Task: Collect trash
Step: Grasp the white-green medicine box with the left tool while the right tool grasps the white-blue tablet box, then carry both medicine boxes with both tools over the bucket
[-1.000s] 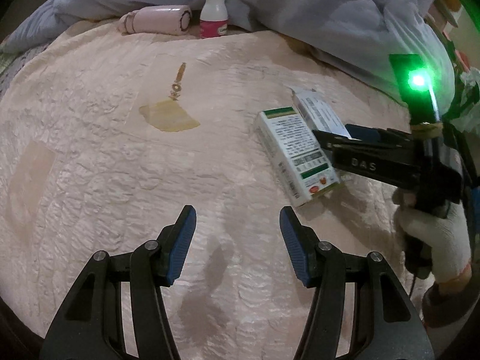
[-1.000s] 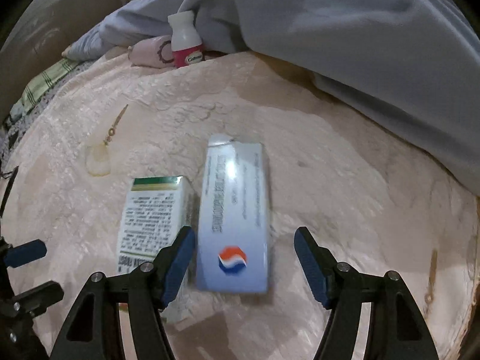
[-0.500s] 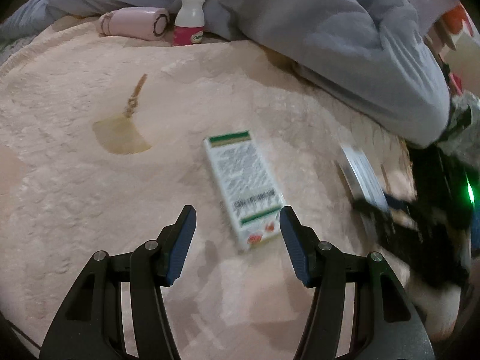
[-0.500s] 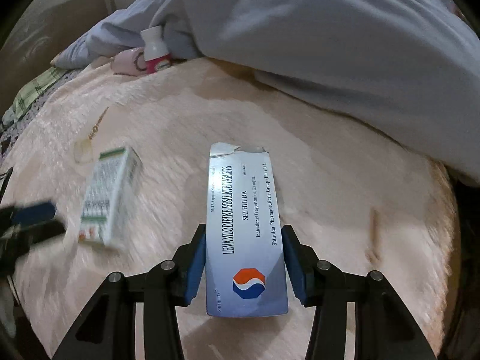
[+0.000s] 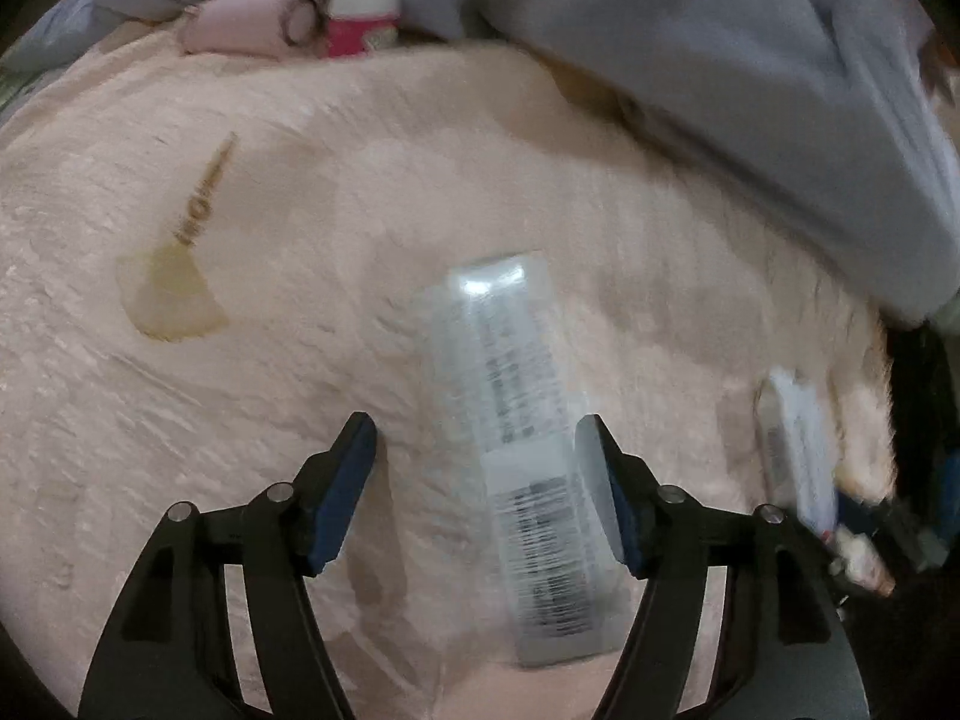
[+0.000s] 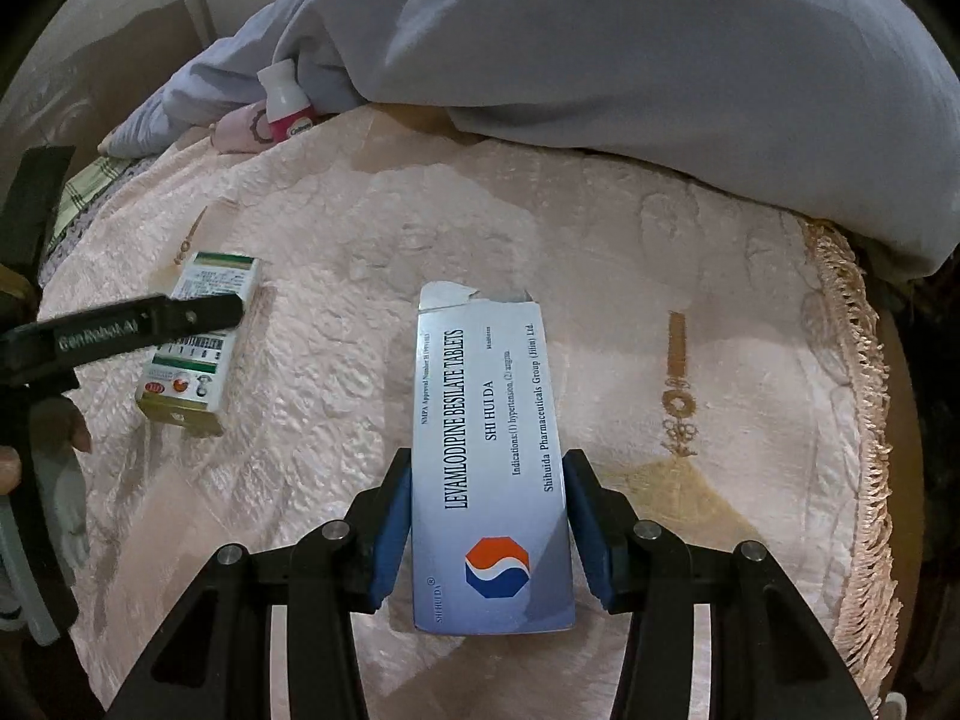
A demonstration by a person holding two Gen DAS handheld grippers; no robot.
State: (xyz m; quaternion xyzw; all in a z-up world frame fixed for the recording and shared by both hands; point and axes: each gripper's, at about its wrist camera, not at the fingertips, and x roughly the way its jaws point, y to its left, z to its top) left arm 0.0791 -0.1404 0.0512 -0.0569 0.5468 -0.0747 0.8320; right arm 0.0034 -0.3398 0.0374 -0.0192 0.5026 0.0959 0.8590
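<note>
We see the blue tablet box (image 6: 489, 468), a flat cardboard carton with glossy printed faces, running its long axis straight away from the right gripper (image 6: 487, 531), torn flap end farthest out and the red-and-blue logo end nearest the camera. Both blue pads press its long edges, so this gripper is clamped on the carton, which is held above the pink bedspread (image 6: 372, 228).

The second carton, the green-striped box (image 5: 516, 438), lies flat on the crinkled, quilted bedspread (image 5: 270, 360). In the blurred left wrist view its long axis runs away from the left gripper (image 5: 477, 468), tilted a little leftward at the far end. It sits between the jaws, nearer the right-hand pad; the jaws stand apart and are opening, and we cannot tell whether that pad touches it.

Farther off, a white bottle (image 6: 288, 105) with a pink label stands beside a pink roll (image 5: 246, 27) at the edge of a rumpled grey duvet (image 6: 630, 48). A fringe (image 6: 852, 360) trims the bedspread.
</note>
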